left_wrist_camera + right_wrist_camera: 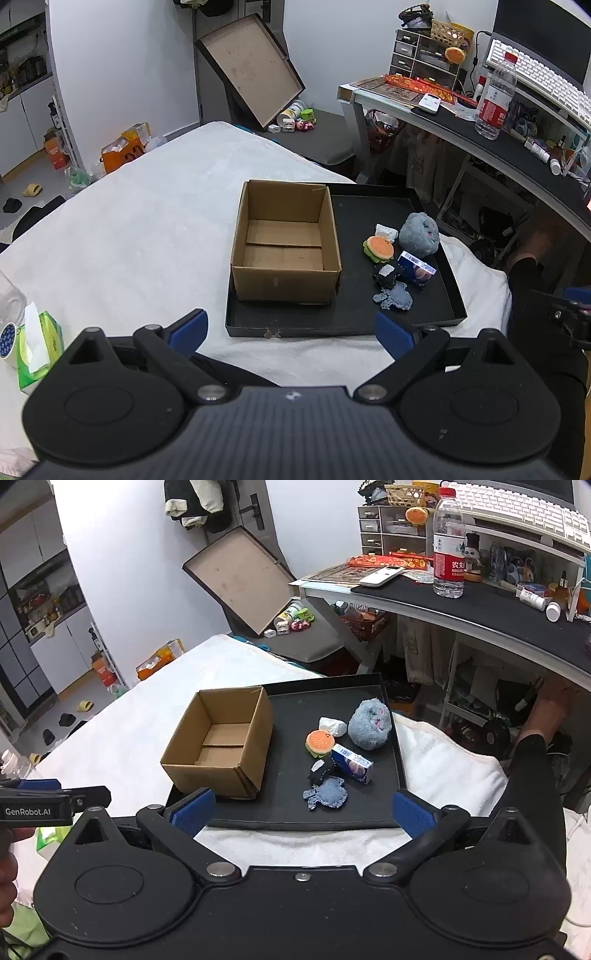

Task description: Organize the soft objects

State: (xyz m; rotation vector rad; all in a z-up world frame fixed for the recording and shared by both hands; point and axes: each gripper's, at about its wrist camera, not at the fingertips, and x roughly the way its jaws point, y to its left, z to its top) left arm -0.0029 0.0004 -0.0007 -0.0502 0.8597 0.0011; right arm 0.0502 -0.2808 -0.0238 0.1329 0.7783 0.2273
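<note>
A black tray lies on a white-covered bed. On its left part stands an empty cardboard box. To the right lie a grey-blue plush ball, a burger plush, a white wad, a blue carton, a black-and-white soft toy and a blue fabric piece. My left gripper and my right gripper hover open before the tray's near edge, nothing between their fingers.
A green tissue pack and a tape roll lie at the bed's left. A cluttered desk with a water bottle stands at the right. A large box lid leans against the far wall.
</note>
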